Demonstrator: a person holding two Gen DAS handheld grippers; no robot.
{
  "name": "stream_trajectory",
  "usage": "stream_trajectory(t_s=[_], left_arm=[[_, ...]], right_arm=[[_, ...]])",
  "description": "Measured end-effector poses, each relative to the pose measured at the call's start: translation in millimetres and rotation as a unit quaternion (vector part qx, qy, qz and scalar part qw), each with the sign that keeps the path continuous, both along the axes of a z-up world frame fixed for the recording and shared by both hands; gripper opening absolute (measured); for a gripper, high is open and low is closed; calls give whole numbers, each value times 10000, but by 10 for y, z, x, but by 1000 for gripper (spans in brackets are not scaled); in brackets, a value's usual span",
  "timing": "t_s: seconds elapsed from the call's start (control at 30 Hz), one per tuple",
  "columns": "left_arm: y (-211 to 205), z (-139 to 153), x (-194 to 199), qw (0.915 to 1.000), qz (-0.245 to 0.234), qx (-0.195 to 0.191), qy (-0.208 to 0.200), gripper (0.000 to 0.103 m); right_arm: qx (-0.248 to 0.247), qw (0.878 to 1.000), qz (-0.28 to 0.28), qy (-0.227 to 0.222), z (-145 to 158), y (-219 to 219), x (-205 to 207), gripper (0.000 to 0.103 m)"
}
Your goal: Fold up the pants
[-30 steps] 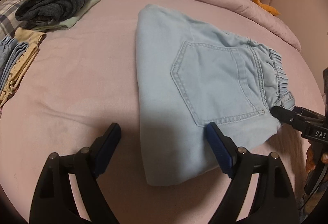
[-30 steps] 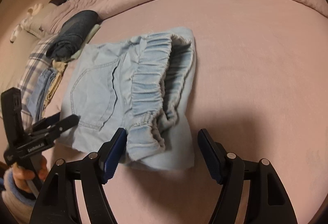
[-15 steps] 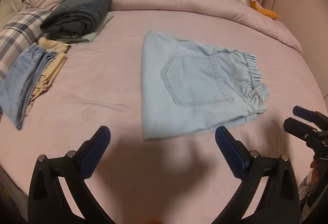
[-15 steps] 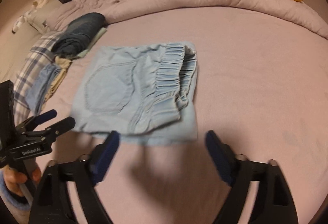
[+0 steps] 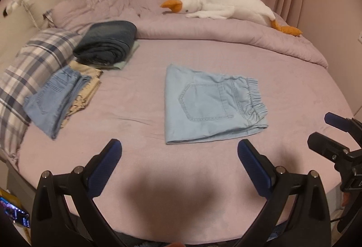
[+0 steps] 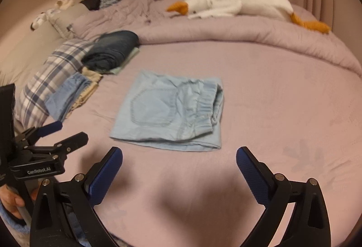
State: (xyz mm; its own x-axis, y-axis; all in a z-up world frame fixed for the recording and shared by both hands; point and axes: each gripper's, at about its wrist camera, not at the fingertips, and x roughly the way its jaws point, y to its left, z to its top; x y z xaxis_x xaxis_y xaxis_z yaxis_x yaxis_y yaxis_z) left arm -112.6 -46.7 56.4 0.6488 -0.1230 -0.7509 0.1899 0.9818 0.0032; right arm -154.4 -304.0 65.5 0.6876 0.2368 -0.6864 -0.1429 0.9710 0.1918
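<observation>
The light-blue pants [image 5: 210, 106] lie folded into a small rectangle on the pink bed sheet [image 5: 135, 100], back pocket up and elastic waistband at the right. Nothing touches them. My left gripper [image 5: 178, 147] hangs above the near part of the bed, short of the pants, jaws wide open and empty. In the right wrist view the pants [image 6: 167, 111] sit ahead of my right gripper [image 6: 179, 153], whose jaws are still opening with nothing between them. The left gripper [image 6: 72, 131] shows at that view's left edge, held by a hand.
Folded clothes are stacked at the left: dark jeans [image 5: 106, 43], then blue jeans [image 5: 56, 97] on beige ones. A plaid pillow [image 5: 27, 70] lies beside them. A rolled quilt [image 5: 226, 36] and a plush goose [image 5: 226, 7] line the far side. The bed's near edge runs below the grippers.
Both grippers have drawn back and upward from the pants, and their jaws have spread wider. The right one had the waistband between its fingers and has left it. The pants lie still.
</observation>
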Motion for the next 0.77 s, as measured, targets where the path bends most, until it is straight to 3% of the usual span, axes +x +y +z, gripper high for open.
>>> stream_trajectory(t_s=[0.2, 0.33, 0.77], left_arm=[[30, -227, -118, 9993, 97, 201, 306, 102], [82, -136, -187, 9995, 188, 216, 140, 102], [46, -26, -273, 9998, 120, 153, -14, 102]], right_arm=[[-23, 9999, 131, 24, -57, 78, -130, 102], [21, 9992, 229, 314, -211, 167, -176, 102], [-49, 9995, 301, 2, -57, 257, -304, 102]])
